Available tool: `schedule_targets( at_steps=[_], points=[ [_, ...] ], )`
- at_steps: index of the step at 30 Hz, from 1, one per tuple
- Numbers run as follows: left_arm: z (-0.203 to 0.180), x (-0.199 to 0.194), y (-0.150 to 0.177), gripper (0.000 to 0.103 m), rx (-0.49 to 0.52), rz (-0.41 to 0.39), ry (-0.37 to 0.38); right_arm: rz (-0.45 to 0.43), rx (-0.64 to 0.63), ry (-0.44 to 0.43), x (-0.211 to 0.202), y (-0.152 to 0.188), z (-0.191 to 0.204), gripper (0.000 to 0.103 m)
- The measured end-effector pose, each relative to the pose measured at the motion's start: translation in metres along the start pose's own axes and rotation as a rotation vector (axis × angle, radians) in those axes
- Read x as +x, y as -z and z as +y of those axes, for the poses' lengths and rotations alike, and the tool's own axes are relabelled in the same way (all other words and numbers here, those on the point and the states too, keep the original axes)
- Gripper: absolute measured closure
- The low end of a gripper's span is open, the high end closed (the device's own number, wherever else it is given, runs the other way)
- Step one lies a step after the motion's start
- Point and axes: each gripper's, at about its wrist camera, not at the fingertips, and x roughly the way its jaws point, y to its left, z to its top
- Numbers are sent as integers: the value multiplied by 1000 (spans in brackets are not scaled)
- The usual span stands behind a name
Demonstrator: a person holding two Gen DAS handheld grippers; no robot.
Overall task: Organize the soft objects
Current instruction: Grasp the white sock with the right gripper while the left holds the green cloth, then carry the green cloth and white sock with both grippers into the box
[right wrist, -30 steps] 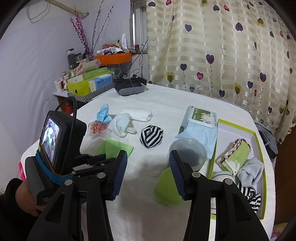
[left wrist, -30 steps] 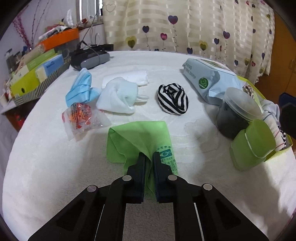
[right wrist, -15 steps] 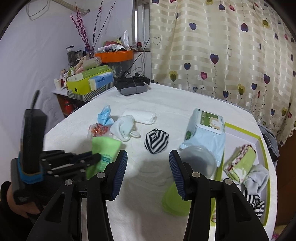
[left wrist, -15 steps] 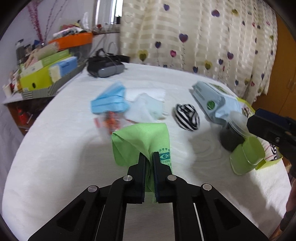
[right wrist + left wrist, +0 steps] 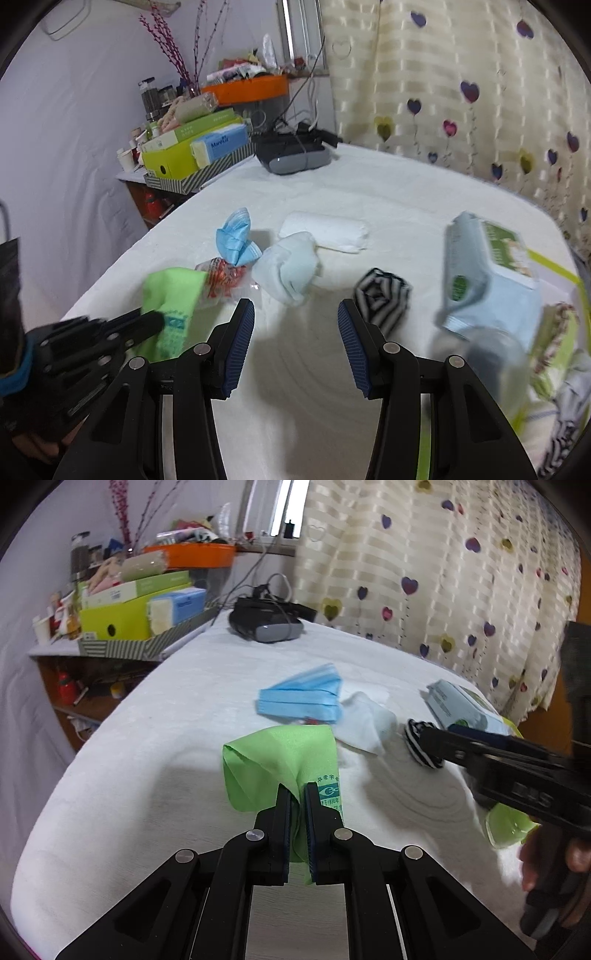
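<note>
While left gripper (image 5: 297,794) pinches green cloth (image 5: 284,753), right gripper (image 5: 295,325) gapes.

A black and grey headset (image 5: 293,157) with cables sits at the far edge of the white-covered bench (image 5: 406,192), beside a side shelf stacked with green and blue boxes (image 5: 192,147) under an orange tray (image 5: 245,90), before a heart-patterned curtain (image 5: 461,85).
</note>
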Motion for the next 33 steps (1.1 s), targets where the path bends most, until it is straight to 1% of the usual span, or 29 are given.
schedule_targets(
  at_steps=[5, 10, 13, 15, 16, 17, 20, 26, 33],
  points=[
    [12, 4, -4, 96, -21, -3, 1, 40, 51, -18, 35, -13, -1, 55],
    [17, 7, -7, 96, -26, -3, 2, 52, 86, 4, 55, -20, -5, 55],
    [17, 9, -8, 96, -24, 0, 2, 72, 112, -16, 64, -22, -8, 55],
    [16, 9, -8, 96, -22, 2, 2, 77, 106, -23, 67, -23, -6, 55],
    [15, 9, -8, 96, -21, 3, 3, 71, 86, -22, 66, -22, -4, 56],
    [14, 8, -8, 96, -19, 2, 1, 62, 68, -15, 63, -21, -1, 77],
    [12, 4, -8, 96, -17, -6, -4, 32, 32, 8, 54, -20, 4, 87],
    [3, -10, -8, 96, -3, -24, -12, -31, 7, 11, 18, -15, 8, 88],
    [-16, -31, -7, 96, 27, -55, -3, -103, 8, -23, -29, -1, 8, 88]
  ],
)
